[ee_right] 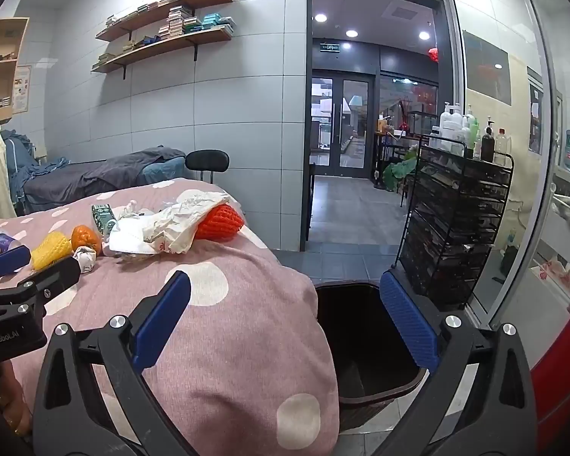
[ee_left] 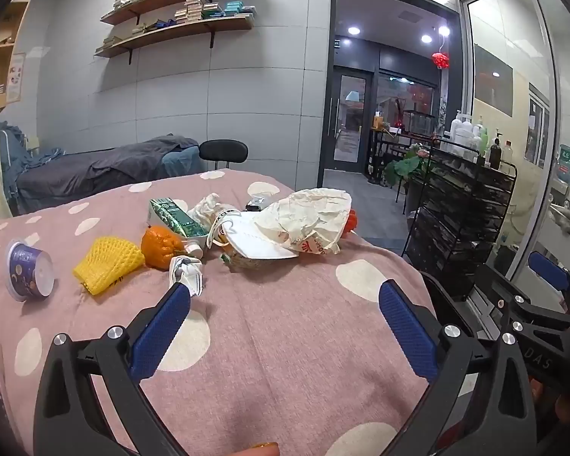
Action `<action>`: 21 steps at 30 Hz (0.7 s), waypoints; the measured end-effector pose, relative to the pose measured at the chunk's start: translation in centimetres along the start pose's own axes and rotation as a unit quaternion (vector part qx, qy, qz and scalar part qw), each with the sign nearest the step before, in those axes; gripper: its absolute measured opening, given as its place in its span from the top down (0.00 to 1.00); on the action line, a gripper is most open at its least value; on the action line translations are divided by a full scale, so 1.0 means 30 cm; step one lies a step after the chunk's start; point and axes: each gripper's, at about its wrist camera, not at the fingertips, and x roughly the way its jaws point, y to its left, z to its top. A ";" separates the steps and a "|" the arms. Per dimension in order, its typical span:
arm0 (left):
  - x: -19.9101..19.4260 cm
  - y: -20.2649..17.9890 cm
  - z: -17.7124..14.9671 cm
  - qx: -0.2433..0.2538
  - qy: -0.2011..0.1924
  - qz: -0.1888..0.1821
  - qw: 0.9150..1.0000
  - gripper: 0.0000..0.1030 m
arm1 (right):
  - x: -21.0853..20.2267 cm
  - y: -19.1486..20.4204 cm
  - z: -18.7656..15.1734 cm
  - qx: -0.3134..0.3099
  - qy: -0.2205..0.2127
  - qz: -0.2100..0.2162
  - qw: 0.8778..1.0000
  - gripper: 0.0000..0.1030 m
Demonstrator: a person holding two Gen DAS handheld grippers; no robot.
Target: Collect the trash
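Trash lies on a pink polka-dot tablecloth (ee_left: 269, 326): a yogurt cup (ee_left: 29, 270), a yellow foam net (ee_left: 108, 262), an orange (ee_left: 160, 247), a crumpled white wrapper (ee_left: 188, 271), a green carton (ee_left: 174, 217), a white mask (ee_left: 260, 241), a crumpled paper bag (ee_left: 311, 220) and a red foam net (ee_right: 220, 222). My left gripper (ee_left: 285, 304) is open and empty, just short of the white wrapper. My right gripper (ee_right: 285, 296) is open and empty, over the table's right edge and a dark trash bin (ee_right: 364, 342) on the floor.
A black wire rack (ee_right: 459, 235) with bottles stands right of the bin. A black chair (ee_left: 223, 151) and a grey bed (ee_left: 95, 171) are behind the table. An open doorway (ee_right: 342, 133) leads to a corridor.
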 end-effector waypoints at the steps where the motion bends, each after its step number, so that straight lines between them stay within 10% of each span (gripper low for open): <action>1: 0.002 0.000 0.000 0.000 0.001 -0.001 1.000 0.05 | 0.000 -0.001 0.000 0.001 0.001 0.000 1.000 0.04; 21: -0.002 0.003 -0.001 -0.002 -0.006 -0.001 1.000 0.05 | -0.003 -0.002 -0.001 0.006 -0.003 0.001 1.000 0.04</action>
